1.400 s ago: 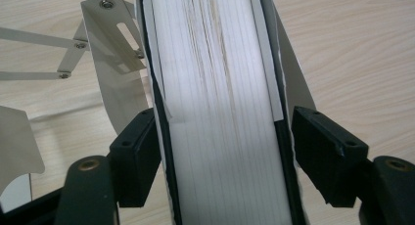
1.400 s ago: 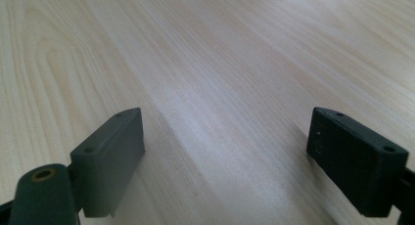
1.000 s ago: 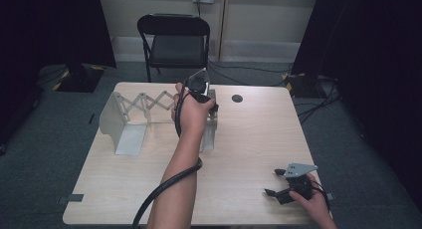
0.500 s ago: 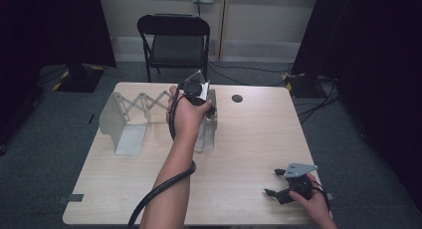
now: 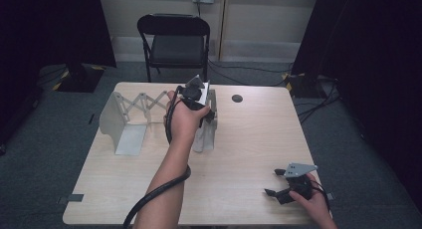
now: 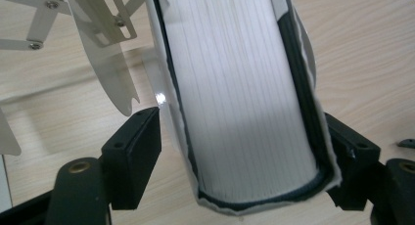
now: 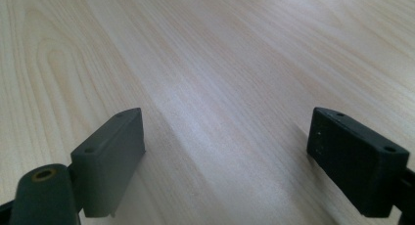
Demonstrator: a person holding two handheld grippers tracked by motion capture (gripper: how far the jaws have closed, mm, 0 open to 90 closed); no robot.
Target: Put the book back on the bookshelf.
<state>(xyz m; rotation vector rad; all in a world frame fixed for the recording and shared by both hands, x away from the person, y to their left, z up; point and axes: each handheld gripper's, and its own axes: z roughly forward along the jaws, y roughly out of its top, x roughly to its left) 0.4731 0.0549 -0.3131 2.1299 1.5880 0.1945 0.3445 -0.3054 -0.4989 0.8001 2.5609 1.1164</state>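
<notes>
The wooden table is the biggest thing here, with a black folding chair behind its far edge; on the far left part sits an expanding metal book rack, scissor lattice stretched between two end plates, and a small dark disc lies off to the right of it.

The left gripper is over the rack's right end plate with a thick book between the jaws; in the left gripper view the book is page-edges up, wrapped in a clear cover, leaning slightly, right beside the rack's lattice. The jaws have just been opening a bit; the left pad shows a sliver of gap from the cover, the right one looks close against it, so it reads as a grip being let go rather than a firm clamp; hard to call for sure.

The right gripper rests near the front right corner, jaws spread wide with nothing but bare tabletop between them.

For doing this step well, probably best to open slowly and watch whether the book stays leaning on the end plate; lift straight up so the pads don't drag the slippery cover and tip it.
</notes>
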